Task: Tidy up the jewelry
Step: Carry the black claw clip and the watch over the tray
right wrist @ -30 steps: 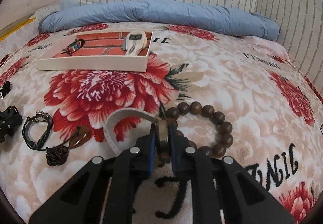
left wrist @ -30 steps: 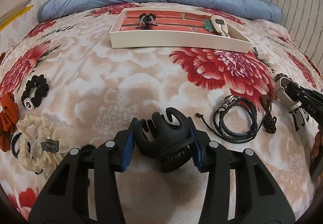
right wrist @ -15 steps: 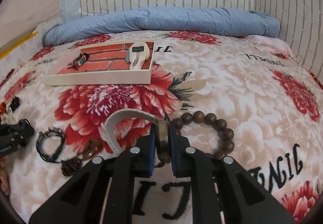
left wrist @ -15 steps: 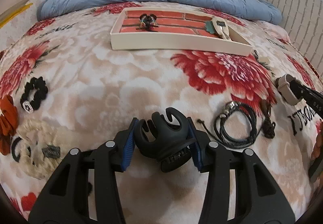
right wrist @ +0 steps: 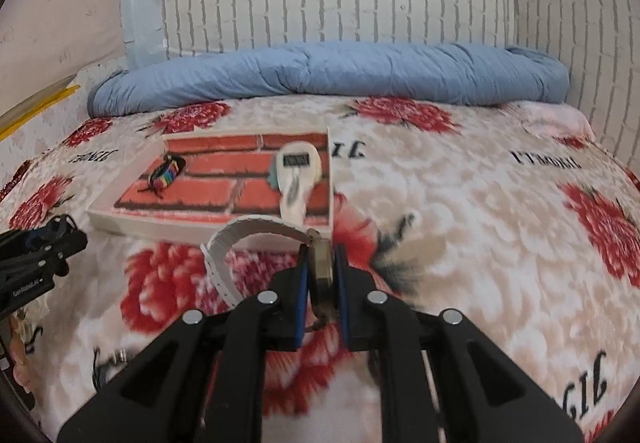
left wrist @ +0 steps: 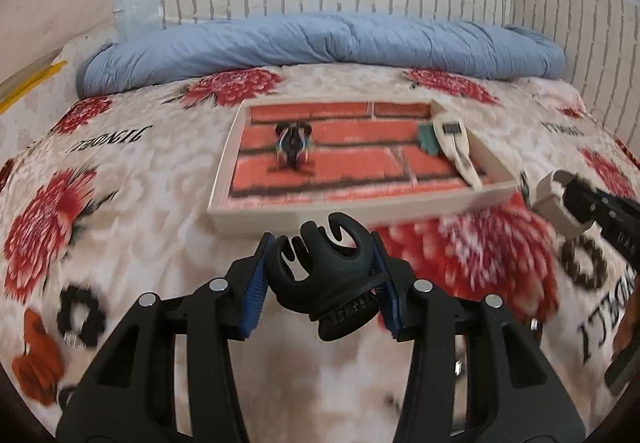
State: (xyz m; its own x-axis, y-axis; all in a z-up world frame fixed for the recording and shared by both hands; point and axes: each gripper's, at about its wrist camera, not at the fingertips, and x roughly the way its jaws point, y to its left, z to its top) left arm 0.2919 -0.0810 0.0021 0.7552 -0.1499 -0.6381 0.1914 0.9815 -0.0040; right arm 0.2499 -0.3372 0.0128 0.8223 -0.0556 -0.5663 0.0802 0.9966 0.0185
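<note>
Left gripper point(left wrist: 320, 263) clamped on black claw clip point(left wrist: 326, 275); right gripper point(right wrist: 322, 271) clamped on white-strapped watch point(right wrist: 320, 267); tray point(left wrist: 352, 213) at 12 o'clock.

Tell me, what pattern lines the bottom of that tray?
A red brick pattern with dark mortar lines covers the tray floor, clearest in the right wrist view.
</note>
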